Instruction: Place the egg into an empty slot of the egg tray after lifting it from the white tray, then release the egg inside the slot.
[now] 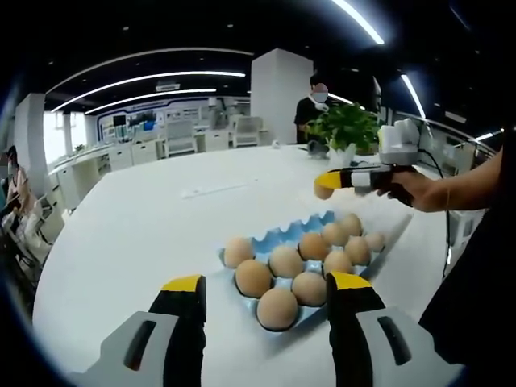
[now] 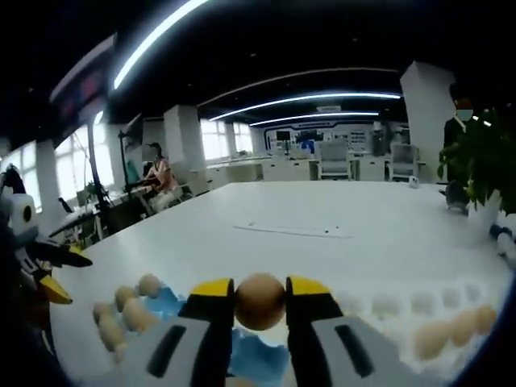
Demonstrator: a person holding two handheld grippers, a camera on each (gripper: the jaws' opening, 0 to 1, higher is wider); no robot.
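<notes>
Setting: open office, strip lights overhead, a broad white desk [image 1: 145, 226] carrying everything.

Right hand-held gripper [image 2: 260, 300]: your jaws are closed on one brown egg [image 2: 260, 301], gripped between the yellow tips and held in the air, clear of both trays. In the left gripper view this gripper [image 1: 322, 185] hangs above the far end of the egg tray.

Left hand-held gripper [image 1: 264, 282]: jaws spread wide, nothing between them, hovering at the near end of the egg tray.

Egg tray [image 1: 282, 235]: blue, two rows of brown eggs along your side, bare slots in the far row.

White tray [image 2: 403, 310]: to the right in the right gripper view, some eggs left at its near end.

Progress: lift judged done; lowering into a bare slot and opening the jaws remain.

Surroundings: a potted plant [image 1: 348, 127] beyond the tray, a standing person [image 1: 310, 109] behind it, a seated person [image 2: 159, 179] at the far side. Seated eggs crowd the free slots; they look the main hazard.
</notes>
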